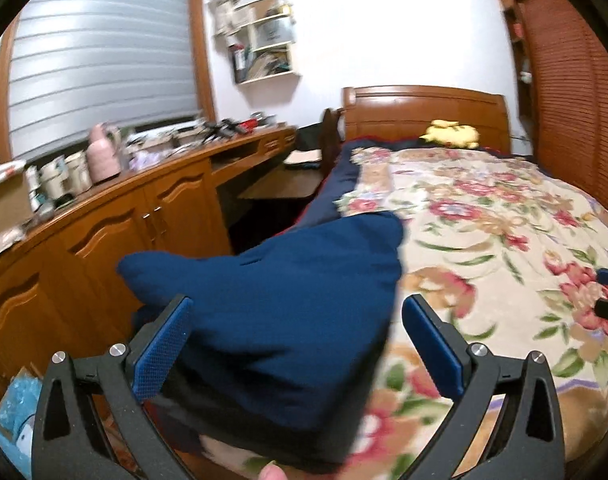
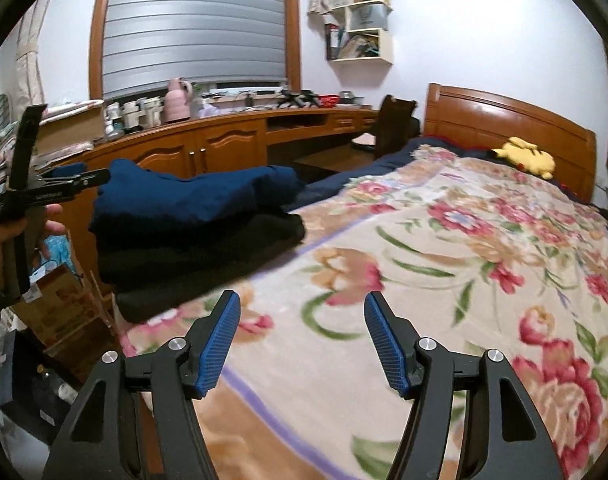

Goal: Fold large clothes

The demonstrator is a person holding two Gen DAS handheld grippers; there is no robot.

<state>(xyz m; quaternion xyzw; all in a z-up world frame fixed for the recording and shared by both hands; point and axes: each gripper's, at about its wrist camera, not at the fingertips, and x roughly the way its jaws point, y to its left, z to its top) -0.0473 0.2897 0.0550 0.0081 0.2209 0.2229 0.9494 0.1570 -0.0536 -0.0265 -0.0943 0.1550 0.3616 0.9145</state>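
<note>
Navy garment (image 1: 271,292), folded on a black one (image 2: 199,248) at the bed's (image 2: 444,280) near-left corner, sits between my wide-spread left gripper (image 1: 297,340) unpinched, seemingly stacked as finished, while my right gripper (image 2: 301,340) hovers parted, empty, over the blanket.

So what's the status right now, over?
Both claws open: left claw around the blue garment, pads not pressing; right claw empty over the floral blanket. Garment lies bunched at the bed's edge. Nothing in the way.

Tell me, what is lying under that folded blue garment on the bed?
Under the blue garment lies a darker black layer, resting on the floral blanket at the bed's edge. Whether that layer is a separate item stays hidden.
</note>
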